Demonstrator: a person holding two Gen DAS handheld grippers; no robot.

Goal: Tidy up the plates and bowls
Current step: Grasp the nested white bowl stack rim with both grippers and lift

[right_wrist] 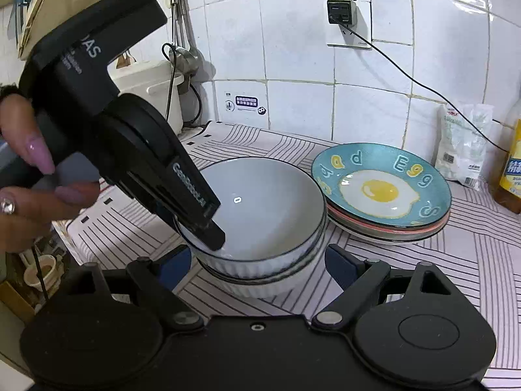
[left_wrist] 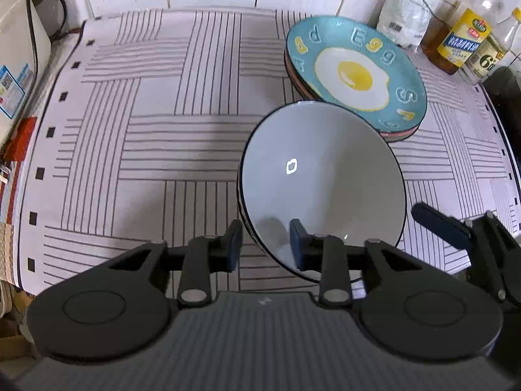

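Observation:
A grey bowl with a dark rim [left_wrist: 322, 176] sits nested in a white ribbed bowl [right_wrist: 260, 280] on the striped mat. My left gripper [left_wrist: 265, 244] is open and straddles the grey bowl's near rim, one finger inside and one outside; it also shows in the right wrist view [right_wrist: 208, 228]. My right gripper [right_wrist: 257, 265] is open, its fingers on either side of the bowl stack, low by the mat. A stack of plates topped by a teal fried-egg plate [left_wrist: 355, 71] [right_wrist: 381, 185] stands just behind and right of the bowls.
Oil bottles [left_wrist: 462, 32] and a white bag [left_wrist: 407, 13] stand at the back right by the tiled wall. A white appliance [right_wrist: 153, 88] is at the back left. A cable [right_wrist: 407, 75] runs from a wall socket. The striped mat [left_wrist: 146, 123] covers the counter.

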